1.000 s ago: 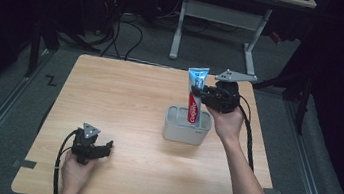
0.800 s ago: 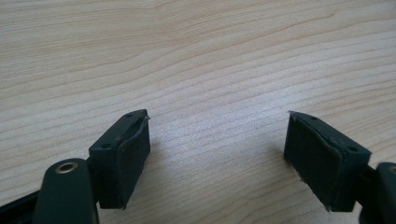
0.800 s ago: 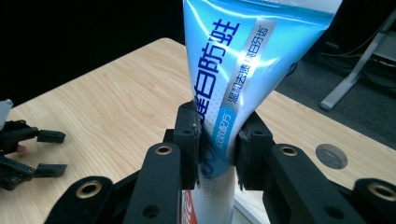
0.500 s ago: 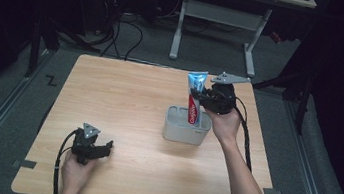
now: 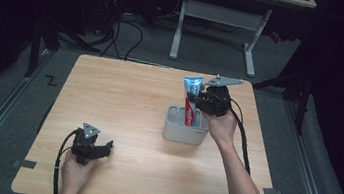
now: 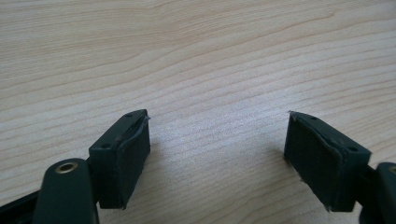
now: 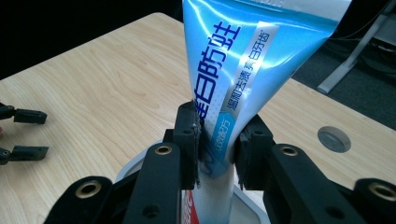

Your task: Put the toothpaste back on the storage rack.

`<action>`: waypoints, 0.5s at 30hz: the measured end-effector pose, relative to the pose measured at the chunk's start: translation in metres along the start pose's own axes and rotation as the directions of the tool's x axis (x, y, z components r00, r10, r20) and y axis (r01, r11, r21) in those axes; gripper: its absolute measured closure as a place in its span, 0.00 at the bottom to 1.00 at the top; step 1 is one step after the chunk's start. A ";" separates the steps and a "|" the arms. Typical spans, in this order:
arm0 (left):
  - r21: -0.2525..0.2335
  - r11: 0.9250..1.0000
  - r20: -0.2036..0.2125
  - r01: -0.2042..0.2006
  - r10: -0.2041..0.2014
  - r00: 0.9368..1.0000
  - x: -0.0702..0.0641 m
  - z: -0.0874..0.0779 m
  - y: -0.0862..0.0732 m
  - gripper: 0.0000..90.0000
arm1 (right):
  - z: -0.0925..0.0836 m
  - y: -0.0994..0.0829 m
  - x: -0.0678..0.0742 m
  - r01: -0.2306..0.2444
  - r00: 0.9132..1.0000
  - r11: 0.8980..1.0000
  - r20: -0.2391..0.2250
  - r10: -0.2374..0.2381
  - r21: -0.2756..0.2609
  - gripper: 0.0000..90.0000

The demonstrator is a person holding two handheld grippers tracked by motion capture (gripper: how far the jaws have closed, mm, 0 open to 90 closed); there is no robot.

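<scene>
A toothpaste tube, blue at its flat top end and red and white lower down, stands upright with its lower end inside a grey holder cup right of the table's middle. My right gripper is shut on the tube at mid-height; in the right gripper view its black pads pinch the blue tube over the cup's rim. My left gripper rests near the table's front left, open; in the left gripper view its jaws stand wide apart over bare wood, and the gripper holds nothing.
The wooden table has a round cable hole near its far right corner. Beyond the far edge a white desk frame and black cables lie on the grey floor. The left gripper shows far off in the right gripper view.
The right hand has shifted slightly with the tube, still gripped over the cup. The left hand and gripper have stayed in place.
</scene>
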State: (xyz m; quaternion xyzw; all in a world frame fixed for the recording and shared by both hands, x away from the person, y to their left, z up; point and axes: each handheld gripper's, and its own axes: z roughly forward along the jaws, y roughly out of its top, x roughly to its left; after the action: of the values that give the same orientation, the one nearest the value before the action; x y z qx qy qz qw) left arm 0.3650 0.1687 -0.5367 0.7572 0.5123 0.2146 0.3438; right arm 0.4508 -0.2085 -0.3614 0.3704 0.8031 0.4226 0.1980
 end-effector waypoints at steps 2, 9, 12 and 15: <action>0.000 1.000 0.002 0.002 -0.002 1.000 0.000 0.000 0.000 0.25 | 0.003 -0.002 0.001 0.002 1.000 1.000 0.000 -0.002 0.011 0.81; 0.001 1.000 0.001 0.000 0.000 1.000 0.000 0.000 0.000 0.25 | 0.008 -0.011 0.001 -0.004 1.000 0.999 -0.001 0.004 0.038 0.81; 0.001 1.000 -0.001 -0.001 0.001 1.000 0.000 0.000 0.000 0.26 | 0.010 -0.013 0.000 0.004 1.000 0.998 0.002 -0.004 0.056 0.81; 0.001 1.000 -0.001 -0.001 0.001 1.000 0.000 0.000 0.000 0.26 | 0.010 -0.015 0.001 0.005 1.000 0.998 -0.005 -0.005 0.055 0.81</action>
State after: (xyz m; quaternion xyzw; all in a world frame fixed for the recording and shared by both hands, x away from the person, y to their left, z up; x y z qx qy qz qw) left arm 0.3650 0.1685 -0.5367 0.7575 0.5121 0.2150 0.3432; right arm 0.4500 -0.2084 -0.3796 0.3726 0.8157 0.4010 0.1869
